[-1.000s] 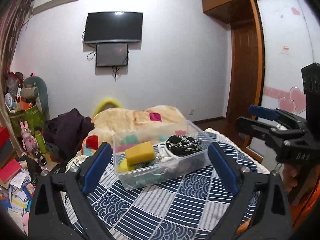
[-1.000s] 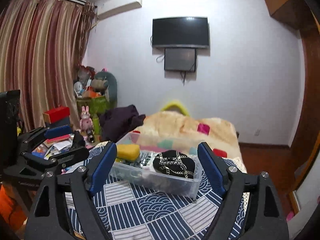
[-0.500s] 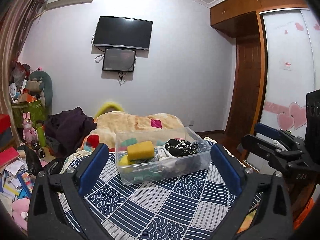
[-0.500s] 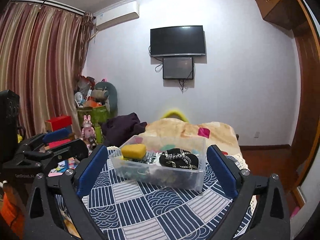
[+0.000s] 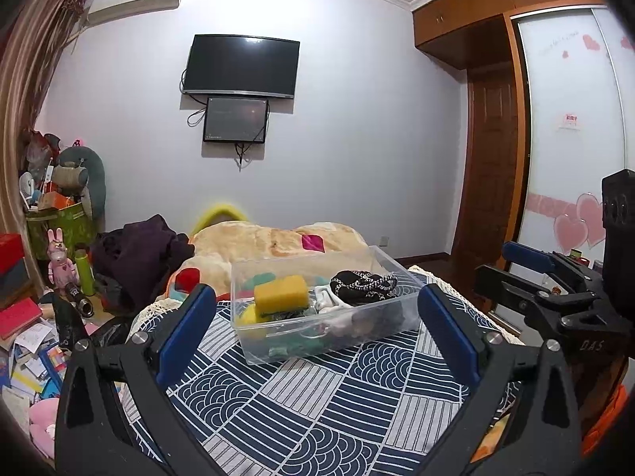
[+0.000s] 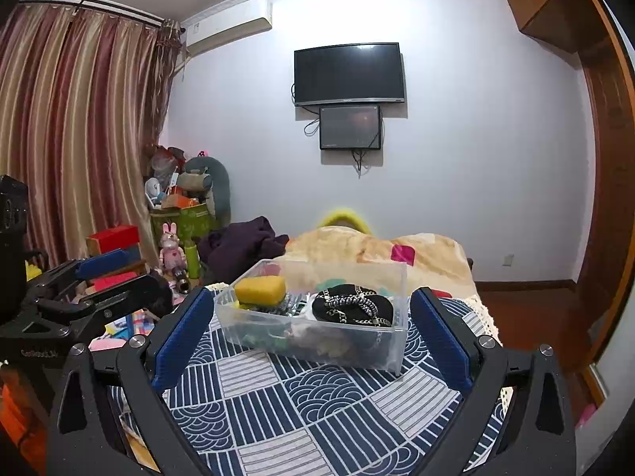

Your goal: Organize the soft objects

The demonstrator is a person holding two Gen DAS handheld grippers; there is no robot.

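A clear plastic box stands on the blue and white patterned cloth. Inside lie a yellow sponge, a black item with a silver chain pattern and white and green soft things. The box also shows in the right wrist view, with the sponge and the black item. My left gripper is open and empty, held back from the box. My right gripper is open and empty, also held back from it.
A bed with a beige blanket and dark clothes lies behind the box. Toys, boxes and papers clutter the floor at the left. A wardrobe stands at the right. Curtains hang at the left.
Both grippers have pulled back and risen from the box, so it looks smaller and more of the cloth shows. Both stay open and empty.
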